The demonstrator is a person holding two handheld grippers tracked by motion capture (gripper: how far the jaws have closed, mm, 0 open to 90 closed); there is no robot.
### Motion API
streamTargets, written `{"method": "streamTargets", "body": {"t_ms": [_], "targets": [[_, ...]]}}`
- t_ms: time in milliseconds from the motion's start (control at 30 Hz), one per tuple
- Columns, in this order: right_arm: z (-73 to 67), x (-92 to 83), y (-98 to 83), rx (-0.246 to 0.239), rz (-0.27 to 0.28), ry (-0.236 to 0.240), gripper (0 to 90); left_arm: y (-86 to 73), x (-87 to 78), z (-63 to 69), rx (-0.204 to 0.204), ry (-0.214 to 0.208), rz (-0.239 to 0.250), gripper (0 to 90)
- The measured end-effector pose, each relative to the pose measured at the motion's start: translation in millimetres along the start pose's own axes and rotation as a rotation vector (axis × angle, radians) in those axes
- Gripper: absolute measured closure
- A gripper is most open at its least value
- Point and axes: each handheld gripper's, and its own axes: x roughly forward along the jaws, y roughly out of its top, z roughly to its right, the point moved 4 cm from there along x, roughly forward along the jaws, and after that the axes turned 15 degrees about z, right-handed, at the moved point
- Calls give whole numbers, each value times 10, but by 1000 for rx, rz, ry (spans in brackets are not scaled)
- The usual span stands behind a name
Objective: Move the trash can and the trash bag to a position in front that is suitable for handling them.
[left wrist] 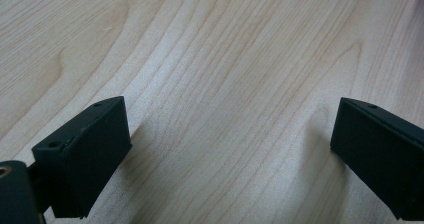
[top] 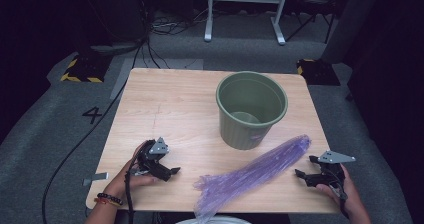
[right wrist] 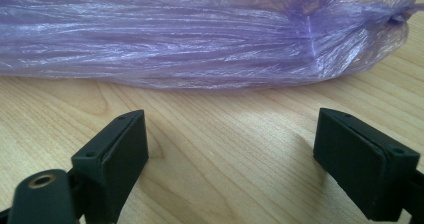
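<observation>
On a pale wooden table point(top: 165, 104), seen from above, a person holds a black two-jaw gripper in each hand, with a purple plastic bag point(top: 255, 171) lying between them.

At about 7 o'clock on the tabletop, the left gripper point(top: 169, 172) rests low over the wood in the person's left hand point(top: 131, 176), pointing toward 3 o'clock. Its jaws stand wide apart with nothing between them; the left gripper view shows only bare wood grain point(left wrist: 225, 84) in the gap.

At about 4 o'clock, near the table's right edge, the right gripper point(top: 306, 167) sits in the right hand point(top: 345, 194), pointing toward 9 o'clock at the bag. Its jaws are also spread wide and hold nothing. In the right gripper view the bag point(right wrist: 190, 34) lies across the top of the picture, just beyond the jaw tips, with a strip of bare table point(right wrist: 230, 149) between; it does not touch them.

The bag is long, thin and crumpled, translucent purple. It runs diagonally from 6 o'clock, where one end spills over the near edge, up toward 3 o'clock, where its far end lies near the right gripper.

A round green bin point(top: 251, 109) stands upright at about 1 o'clock, open at the top, just behind the bag's upper stretch.

A dark cable trails from the left gripper off the near edge.
</observation>
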Motion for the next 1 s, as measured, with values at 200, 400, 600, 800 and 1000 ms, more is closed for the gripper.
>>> {"method": "streamTargets", "body": {"t_ms": [200, 400, 600, 800, 1000], "targets": [[1, -1, -1, 1, 0, -2, 140, -1, -1, 1, -1, 2, 0, 23], [6, -2, -1, 5, -1, -10, 139, -4, -5, 3, -4, 8, 0, 24], [7, -5, -2, 8, -1, -12, 141, -3, -5, 2, -4, 8, 0, 24], [23, -26, 0, 18, 4, -9, 159, -3, -6, 0, -3, 6, 0, 25], [56, -107, 82, 13, 41, -45, 164, -4, -6, 0, -3, 6, 1, 25]]}}
